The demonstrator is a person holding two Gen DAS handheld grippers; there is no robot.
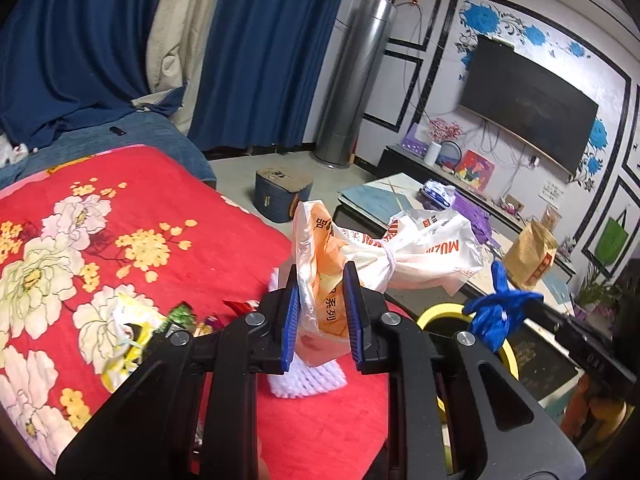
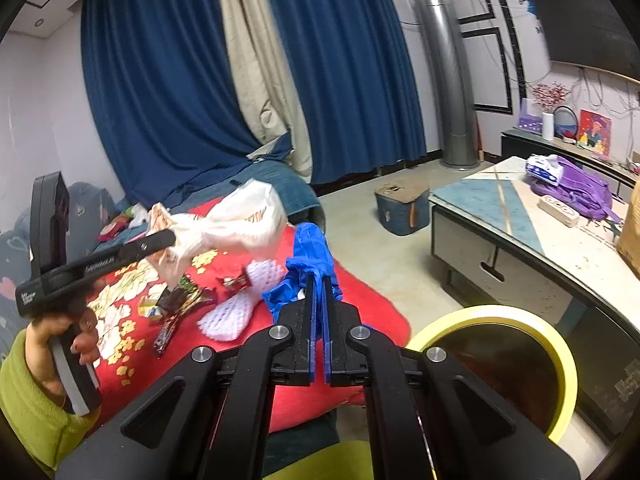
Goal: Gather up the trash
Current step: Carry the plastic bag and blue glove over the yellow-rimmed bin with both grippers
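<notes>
The left tool is narrowed onto a crumpled white-and-orange printed plastic bag, pads pinching its gathered lower end, so the bag rises ahead of the pads and flops off to their right, in the air above the red floral quilt. The right tool is clamped fully together on a limp blue rubber glove, which bunches just beyond its tips.

Both pieces look very light and soft, with no stiffness of their own. The bag is slick film, likely to slide if pinched on a single layer, so the bunched or knotted neck seems the surest hold. The glove is grippier and should stay put.

Below and to the right of the right tool stands a round yellow-rimmed bin, mouth open.

On the quilt, ahead and left of that tool, remain a white foam fruit net, springy and easily crushed, and small crinkly dark snack wrappers, best nipped at a raised edge.
</notes>
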